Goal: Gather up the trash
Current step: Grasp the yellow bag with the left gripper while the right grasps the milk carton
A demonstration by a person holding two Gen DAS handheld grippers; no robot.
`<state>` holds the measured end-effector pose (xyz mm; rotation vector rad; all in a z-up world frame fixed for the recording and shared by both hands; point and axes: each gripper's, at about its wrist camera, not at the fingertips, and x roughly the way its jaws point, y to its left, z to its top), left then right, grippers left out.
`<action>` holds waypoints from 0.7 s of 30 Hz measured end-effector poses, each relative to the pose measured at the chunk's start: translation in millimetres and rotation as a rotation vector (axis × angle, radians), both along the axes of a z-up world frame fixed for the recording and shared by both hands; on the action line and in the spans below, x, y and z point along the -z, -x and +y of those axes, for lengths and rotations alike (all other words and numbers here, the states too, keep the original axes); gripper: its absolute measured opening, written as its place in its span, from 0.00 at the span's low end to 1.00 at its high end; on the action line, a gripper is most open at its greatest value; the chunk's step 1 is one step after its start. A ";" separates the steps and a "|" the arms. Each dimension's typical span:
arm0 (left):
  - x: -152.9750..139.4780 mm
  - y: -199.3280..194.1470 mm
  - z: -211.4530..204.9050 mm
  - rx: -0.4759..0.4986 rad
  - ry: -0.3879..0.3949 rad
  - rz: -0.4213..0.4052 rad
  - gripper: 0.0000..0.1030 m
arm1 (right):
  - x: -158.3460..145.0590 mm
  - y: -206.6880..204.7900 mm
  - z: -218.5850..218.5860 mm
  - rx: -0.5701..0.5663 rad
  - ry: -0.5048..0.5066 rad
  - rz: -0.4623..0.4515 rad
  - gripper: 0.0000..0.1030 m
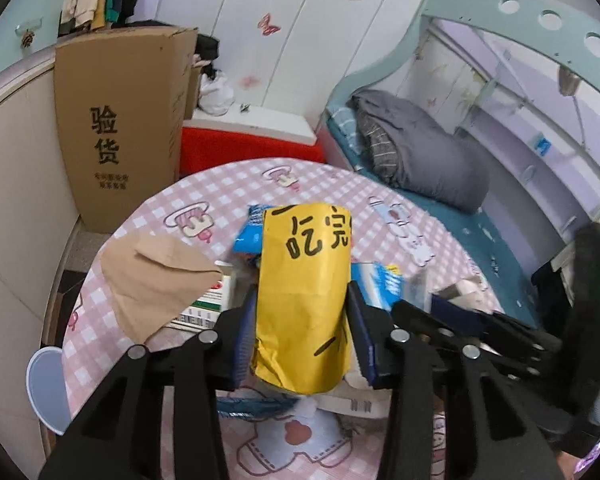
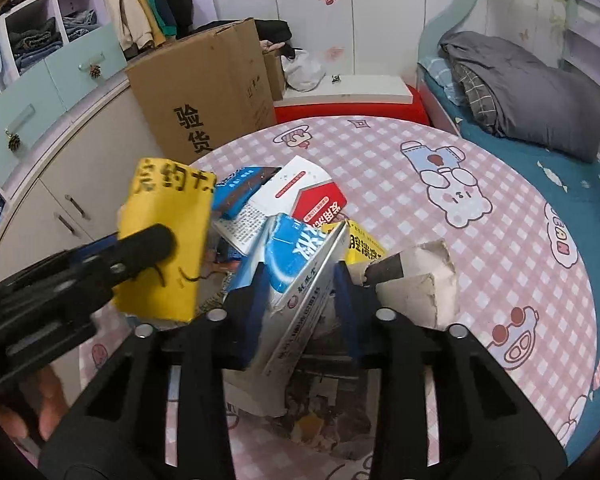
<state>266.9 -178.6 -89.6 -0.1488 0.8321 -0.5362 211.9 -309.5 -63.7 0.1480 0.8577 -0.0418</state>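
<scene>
left gripper (image 1: 304,316) pinches one yellow paper packet (image 1: 304,280); right gripper (image 2: 300,300) pinches one blue-white flat carton (image 2: 296,264), just right of that packet, over pink checked tablecloth (image 2: 440,168).

Yellow paper bag (image 1: 304,292) upright, blue-white carton (image 2: 296,264) tilted beside it

My left gripper (image 1: 300,320) points down at a slant. Its two blue pads press on the sides of a yellow paper bag (image 1: 304,280), so it has a grip on it. My right gripper (image 2: 300,296) points down too. Its pads pinch a blue and white box (image 2: 296,264) that stands tilted between them. The two grippers sit close, side by side. Some of my fingers (image 2: 48,408) show low down behind the left gripper.
</scene>
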 end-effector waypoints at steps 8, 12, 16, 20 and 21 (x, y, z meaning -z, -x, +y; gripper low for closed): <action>-23.3 18.5 20.8 0.003 0.102 -0.041 0.40 | -25.1 14.4 5.2 0.022 0.042 -0.092 0.06; -34.9 28.4 40.8 -0.017 0.148 -0.059 0.40 | -39.0 20.2 13.5 0.009 0.041 -0.125 0.06; -43.8 34.9 66.1 -0.037 0.192 -0.065 0.40 | -54.2 24.1 31.7 -0.017 0.044 -0.157 0.06; -48.7 41.6 98.0 -0.074 0.218 -0.071 0.40 | -65.5 23.3 60.8 -0.066 0.052 -0.177 0.06; -49.1 41.7 106.1 -0.086 0.224 -0.068 0.40 | -66.7 21.9 70.8 -0.084 0.052 -0.178 0.06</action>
